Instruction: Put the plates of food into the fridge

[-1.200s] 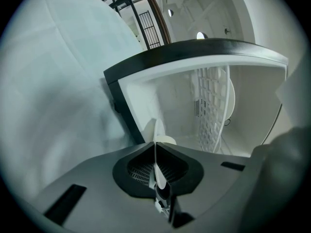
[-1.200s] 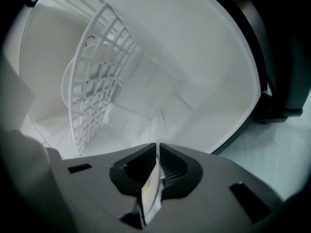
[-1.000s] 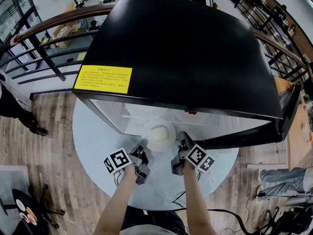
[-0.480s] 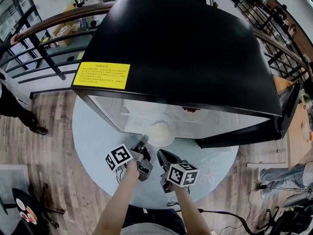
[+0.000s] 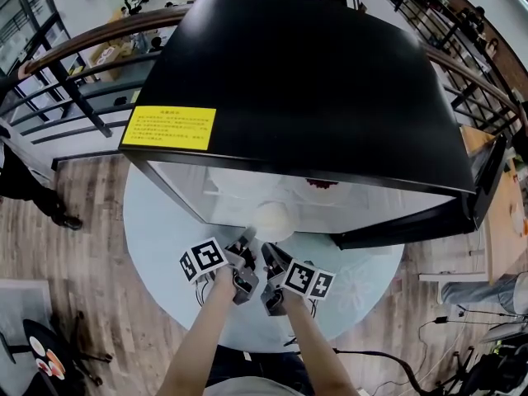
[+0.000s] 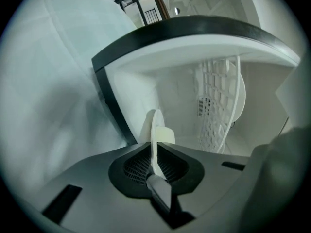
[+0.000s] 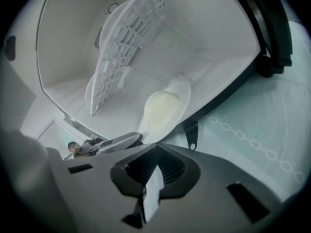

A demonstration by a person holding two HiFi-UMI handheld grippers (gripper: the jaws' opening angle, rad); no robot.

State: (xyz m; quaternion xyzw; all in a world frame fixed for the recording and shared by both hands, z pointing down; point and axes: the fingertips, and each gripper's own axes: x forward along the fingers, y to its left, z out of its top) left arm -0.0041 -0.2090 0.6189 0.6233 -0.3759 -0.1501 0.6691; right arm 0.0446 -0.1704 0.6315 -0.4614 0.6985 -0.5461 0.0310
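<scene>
plate (image 5: 272, 221) with a pale mound of food (image 7: 158, 108) sits right at the open mouth of the fridge (image 5: 297, 81), partly across the front lip and not yet deep inside. whether its underside already rests on the fridge floor cannot be told. the left gripper (image 6: 155, 161) is clamped on the plate's near rim, which runs edge-on between its pads. the right gripper (image 5: 268, 254) sits just beside the left one, off the plate; its jaws have just been closing and now meet with nothing between them.

farther in, a second plate (image 5: 322, 185) with something reddish is already on the fridge floor, and a white wire shelf (image 7: 126, 47) stands deeper in the cavity. the fridge stands on a round pale table (image 5: 165, 221).

the main risk looks to be the single grip on one edge. with all the weight ahead of the pads, the plate could sag or swivel, and the food could slide toward the far rim. letting go this close to the lip could tip the plate back out onto the table. a hard push inward might knock the second plate or catch the wire shelf. the shut right gripper gives no support under the plate for now.
</scene>
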